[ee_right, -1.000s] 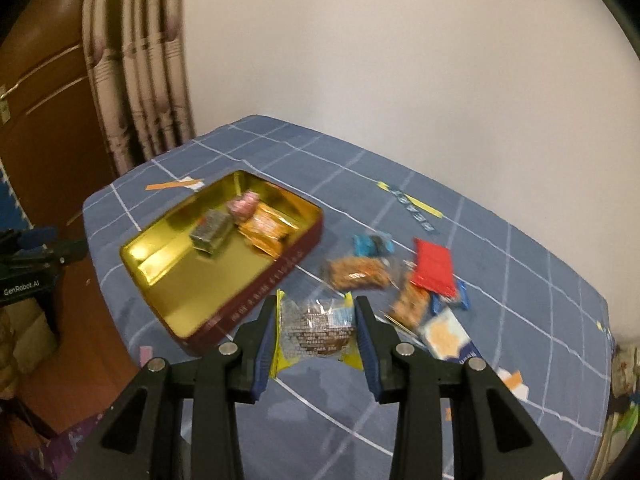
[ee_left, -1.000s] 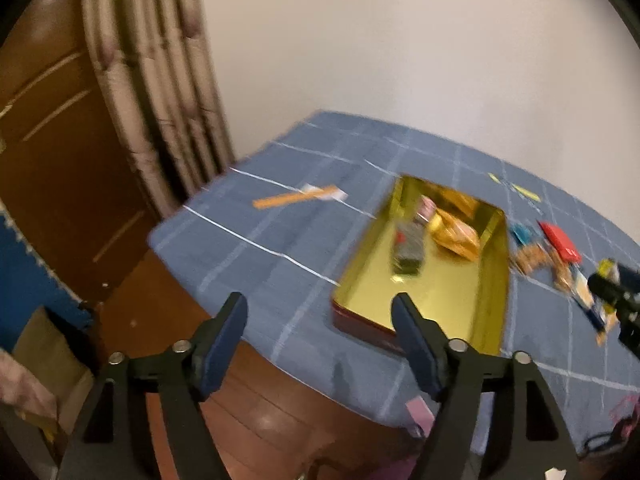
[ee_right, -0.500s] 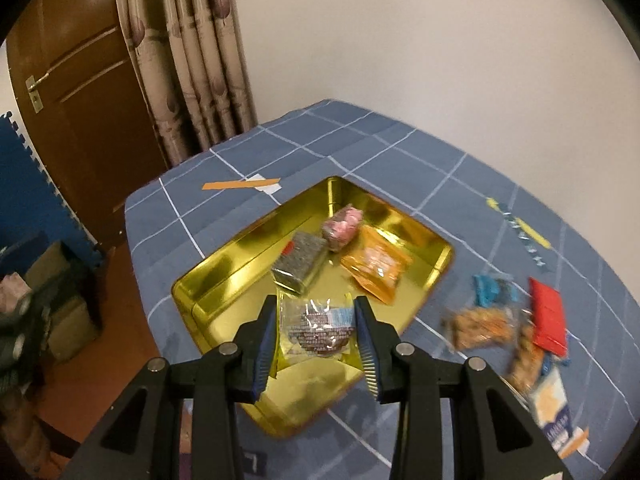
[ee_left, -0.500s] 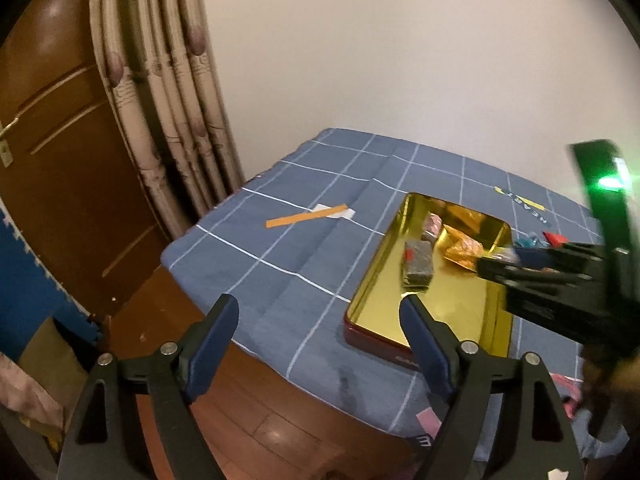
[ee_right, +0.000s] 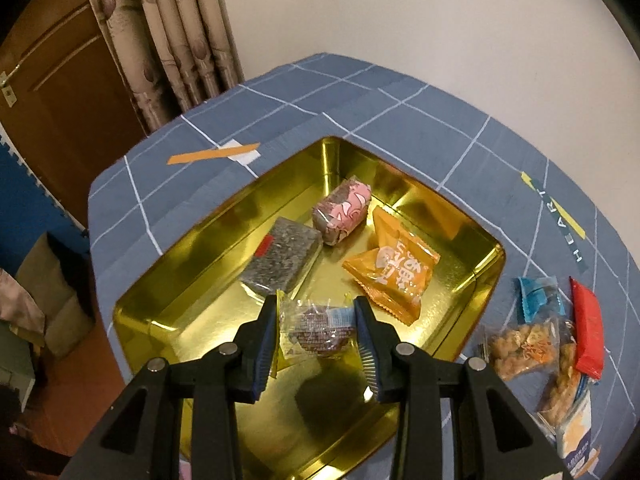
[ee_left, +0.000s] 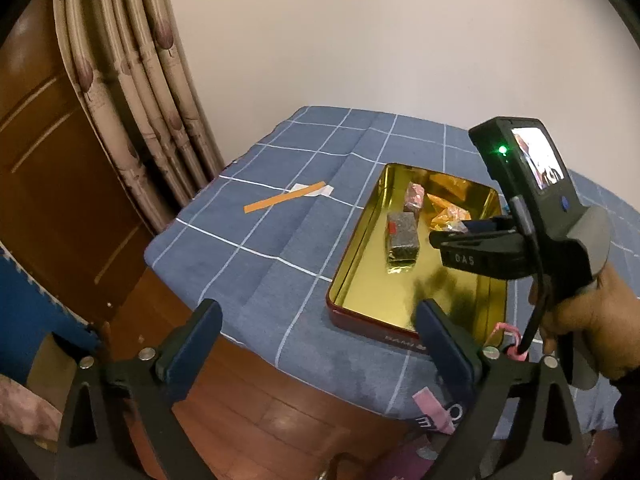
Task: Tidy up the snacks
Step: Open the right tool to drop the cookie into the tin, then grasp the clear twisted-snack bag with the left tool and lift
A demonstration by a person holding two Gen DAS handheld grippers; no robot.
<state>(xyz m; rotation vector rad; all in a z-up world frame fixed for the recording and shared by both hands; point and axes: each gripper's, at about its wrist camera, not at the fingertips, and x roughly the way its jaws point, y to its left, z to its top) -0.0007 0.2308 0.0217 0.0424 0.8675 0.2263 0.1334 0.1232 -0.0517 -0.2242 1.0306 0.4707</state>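
Over tin (ee_right: 168,292), lower centre of right view: right tongs (ee_right: 316,330) clamped on clear cookie pack (ee_right: 316,326), hanging above gold floor. Risk: release from height, pack skids onto grey bar (ee_right: 282,258) or orange pack (ee_right: 394,270) close ahead. Pink pack (ee_right: 342,212) beyond. Left tongs (ee_left: 320,344) empty, jaws just spread wide, at lower edge of left view, off bench (ee_left: 256,216) corner; no obstruction. Loose snacks (ee_right: 528,344) still on cloth at right. Orange strip (ee_right: 212,155) upper left, clear of path.
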